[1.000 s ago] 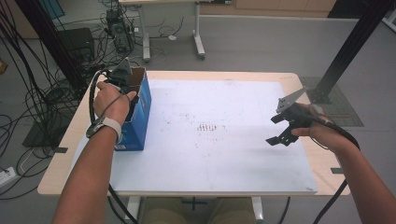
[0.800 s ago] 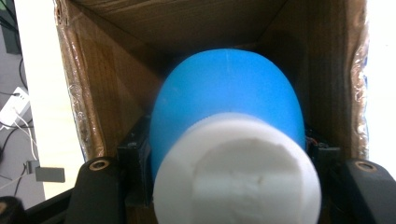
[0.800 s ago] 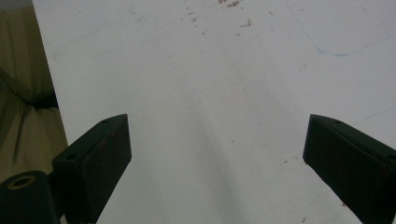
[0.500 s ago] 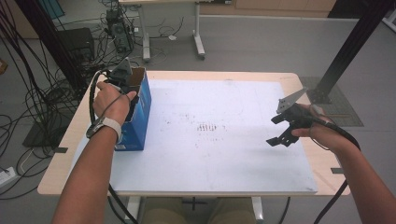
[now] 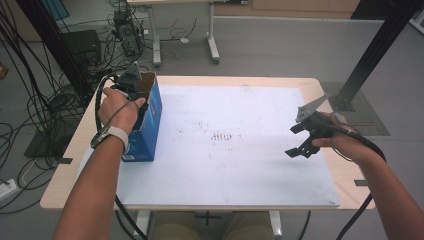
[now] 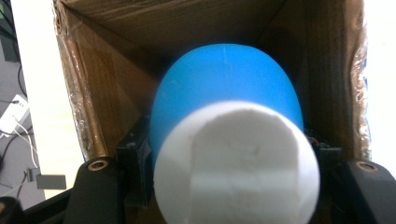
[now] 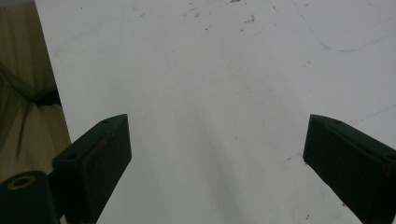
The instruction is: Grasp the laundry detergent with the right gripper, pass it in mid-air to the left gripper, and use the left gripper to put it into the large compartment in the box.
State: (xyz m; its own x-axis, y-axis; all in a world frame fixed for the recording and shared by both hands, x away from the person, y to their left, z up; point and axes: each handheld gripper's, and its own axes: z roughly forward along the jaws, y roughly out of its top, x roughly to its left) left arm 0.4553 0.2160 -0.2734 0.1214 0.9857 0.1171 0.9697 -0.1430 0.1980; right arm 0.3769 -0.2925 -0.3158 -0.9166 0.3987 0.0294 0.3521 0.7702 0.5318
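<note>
Lab floor with loose cables and desk legs behind; a pale table (image 5: 65,165) carries a stained white mat (image 5: 240,165), and near its left edge stands an open cardboard box (image 5: 150,112) with blue outer walls.

My left gripper (image 5: 131,80) reaches down into the box mouth; in the left gripper view its jaws are clamped on the sides of a blue-and-white object (image 6: 229,140), one black jaw touching each flank; the jaws have just been easing a shade wider, yet the object sits between them and looks held. My right gripper (image 5: 306,136) hangs over the right part of the mat, jaws wide apart, nothing between them, bare mat below.

The object sits inside the box, between the brown inner walls; whether it touches the floor of the box I cannot tell.

Handling, as I judge it: smooth rounded blue body, probably light moulded plastic or foam, stiff enough to take a squeeze; the curve could let it slip, so hold across the widest part of the body, as now.

Long axis runs along the gripper's line of sight: flat white end toward the camera, blue dome pointing deeper into the box.
</note>
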